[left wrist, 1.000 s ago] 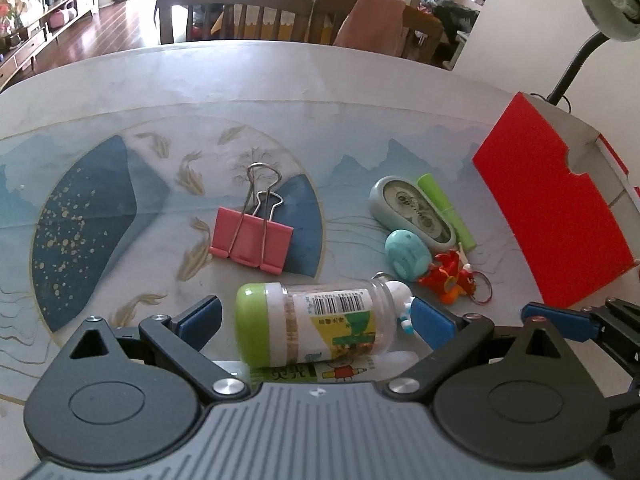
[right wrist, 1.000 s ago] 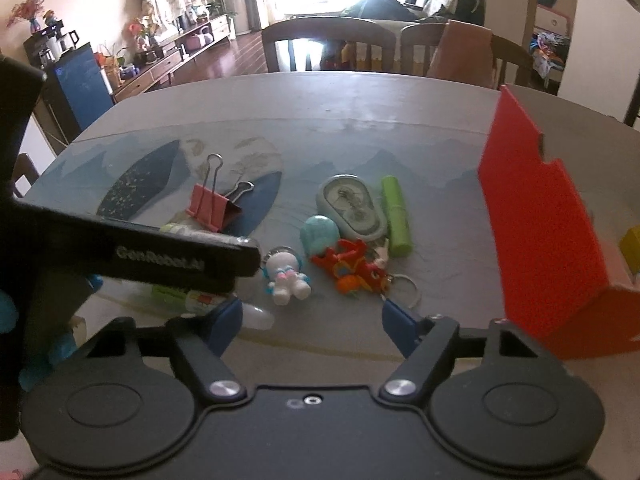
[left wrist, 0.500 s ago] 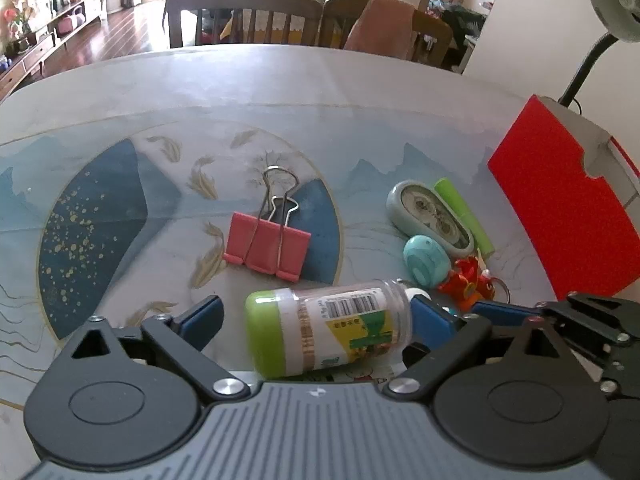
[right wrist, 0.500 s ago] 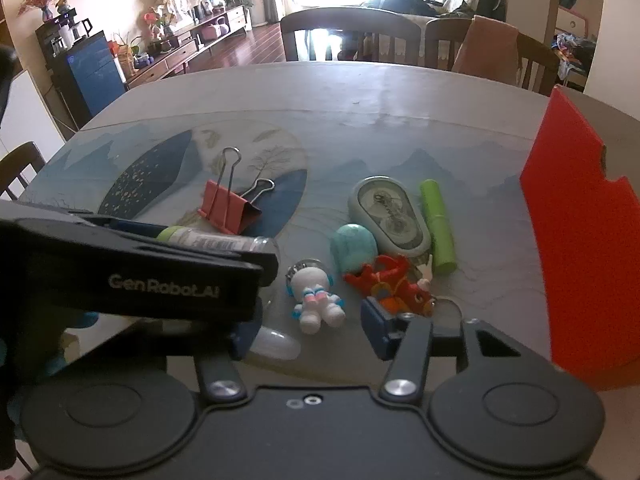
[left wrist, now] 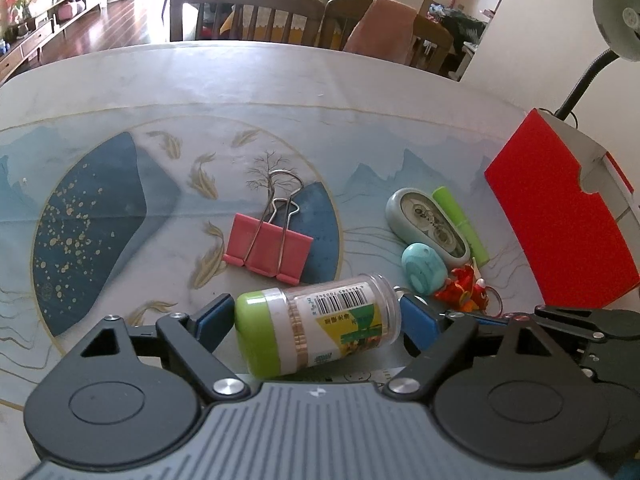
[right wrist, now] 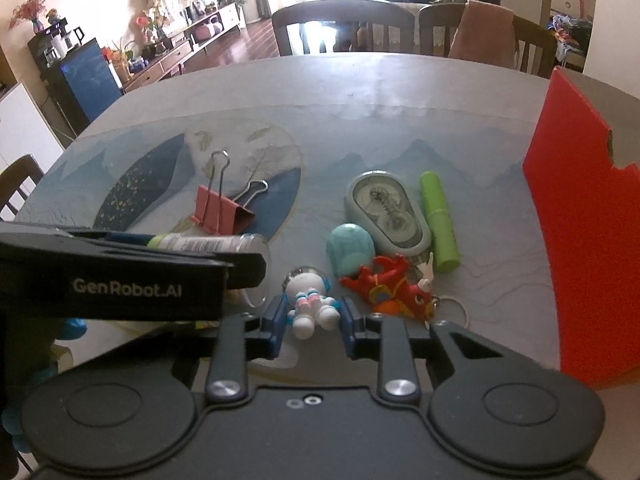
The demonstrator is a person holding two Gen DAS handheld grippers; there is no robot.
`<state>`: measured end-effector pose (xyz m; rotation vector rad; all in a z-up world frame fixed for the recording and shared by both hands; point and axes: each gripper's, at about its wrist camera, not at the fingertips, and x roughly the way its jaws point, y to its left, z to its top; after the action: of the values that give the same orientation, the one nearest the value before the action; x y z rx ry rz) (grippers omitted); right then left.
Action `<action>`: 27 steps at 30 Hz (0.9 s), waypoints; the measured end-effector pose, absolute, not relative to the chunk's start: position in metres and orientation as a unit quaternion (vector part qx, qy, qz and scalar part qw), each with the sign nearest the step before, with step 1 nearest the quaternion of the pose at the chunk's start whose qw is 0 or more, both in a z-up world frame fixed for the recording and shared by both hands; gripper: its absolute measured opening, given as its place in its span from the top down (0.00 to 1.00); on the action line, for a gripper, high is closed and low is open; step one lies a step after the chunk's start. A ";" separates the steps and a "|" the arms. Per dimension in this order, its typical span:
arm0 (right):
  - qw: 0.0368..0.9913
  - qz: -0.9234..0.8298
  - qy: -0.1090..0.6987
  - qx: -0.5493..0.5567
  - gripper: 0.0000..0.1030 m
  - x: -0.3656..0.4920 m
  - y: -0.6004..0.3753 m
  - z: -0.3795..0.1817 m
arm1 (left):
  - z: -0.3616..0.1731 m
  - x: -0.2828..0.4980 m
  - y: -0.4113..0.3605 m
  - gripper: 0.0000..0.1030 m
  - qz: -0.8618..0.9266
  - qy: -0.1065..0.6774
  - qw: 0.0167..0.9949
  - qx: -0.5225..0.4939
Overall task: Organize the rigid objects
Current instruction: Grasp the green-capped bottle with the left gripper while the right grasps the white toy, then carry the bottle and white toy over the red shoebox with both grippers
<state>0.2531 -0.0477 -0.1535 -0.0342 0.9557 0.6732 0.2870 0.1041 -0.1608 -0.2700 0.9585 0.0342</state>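
Note:
A clear bottle (left wrist: 320, 320) with a green cap lies on its side between my left gripper's (left wrist: 316, 312) blue pads. The jaws are closing and the pads meet the cap and the base. My right gripper (right wrist: 310, 318) is closing too, its pads against both arms of a small white astronaut figure (right wrist: 310, 304) on the table. In the right wrist view the left gripper (right wrist: 120, 276) fills the left side, with the bottle (right wrist: 200, 244) behind it. A pink binder clip (left wrist: 268, 246) lies beyond the bottle.
To the right lie a grey-green tape dispenser (right wrist: 386, 212), a green tube (right wrist: 438, 228), a teal egg-shaped piece (right wrist: 350, 248) and a red fish keychain (right wrist: 390, 288). A red open box (right wrist: 588, 240) stands at the table's right edge. Chairs (left wrist: 248, 20) line the far side.
Both pairs of jaws have narrowed: the left onto the bottle's ends, the right from wide apart onto the astronaut figure. The bottle now lies tilted. The right gripper came slightly closer to the toys.

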 end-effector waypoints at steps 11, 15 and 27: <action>0.846 0.308 0.435 -0.011 0.75 0.240 -0.059 -0.129 | -0.156 0.279 0.111 0.14 0.013 0.456 0.877 -0.149; 0.851 0.303 0.430 -0.007 0.75 0.235 -0.065 -0.118 | -0.149 0.274 0.114 0.14 0.009 0.453 0.879 -0.151; 0.867 0.288 0.406 0.015 0.75 0.220 -0.097 -0.067 | -0.103 0.259 0.104 0.14 -0.030 0.447 0.882 -0.144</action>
<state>0.2196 -0.0972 -0.0672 0.0311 0.8509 0.6040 0.2591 0.1044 -0.1029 -0.3007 0.9318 -0.0630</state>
